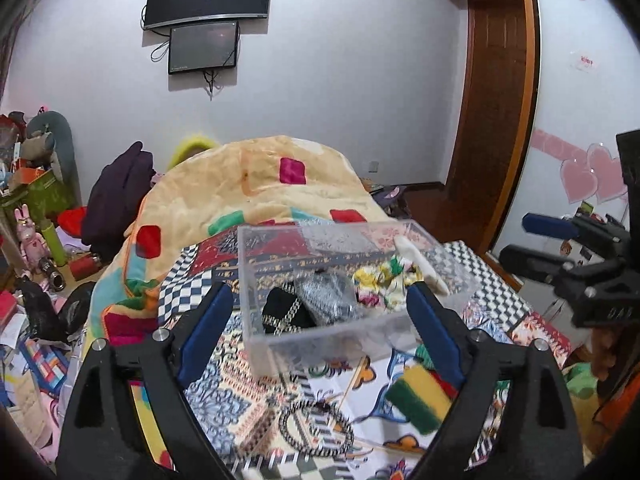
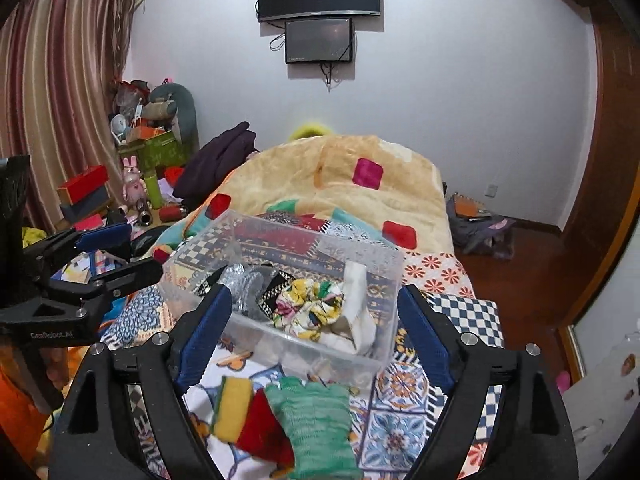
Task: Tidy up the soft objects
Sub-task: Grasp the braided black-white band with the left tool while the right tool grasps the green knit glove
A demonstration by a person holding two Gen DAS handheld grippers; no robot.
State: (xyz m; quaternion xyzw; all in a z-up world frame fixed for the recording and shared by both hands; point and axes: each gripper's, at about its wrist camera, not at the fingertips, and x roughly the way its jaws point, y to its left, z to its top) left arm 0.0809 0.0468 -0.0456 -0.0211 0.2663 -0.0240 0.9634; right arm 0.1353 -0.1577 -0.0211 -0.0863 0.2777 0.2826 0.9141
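Observation:
A clear plastic box (image 1: 256,344) (image 2: 384,264) stands on the patterned bedsheet. In it lie a floral scrunchie (image 1: 380,284) (image 2: 312,308), a silver scrunchie (image 1: 328,296) (image 2: 240,284), a black-and-gold band (image 1: 280,312) (image 2: 276,292) and a white cloth (image 1: 420,264) (image 2: 356,304). In front of the box lie a yellow-green sponge (image 1: 416,396) (image 2: 232,404), a red cloth (image 2: 260,428) and a green glove (image 2: 316,424). A black-and-white hair tie (image 1: 316,428) lies near the left gripper. My left gripper (image 1: 316,320) (image 2: 108,252) is open and empty. My right gripper (image 2: 314,324) (image 1: 532,240) is open and empty above the glove.
A folded cream blanket (image 1: 256,184) (image 2: 340,176) lies behind the box. Cluttered boxes and toys (image 2: 132,160) stand at the left. A wooden door frame (image 1: 496,120) and floor with a bag (image 2: 480,224) lie to the right. A thin wooden stick (image 1: 352,384) lies on the sheet.

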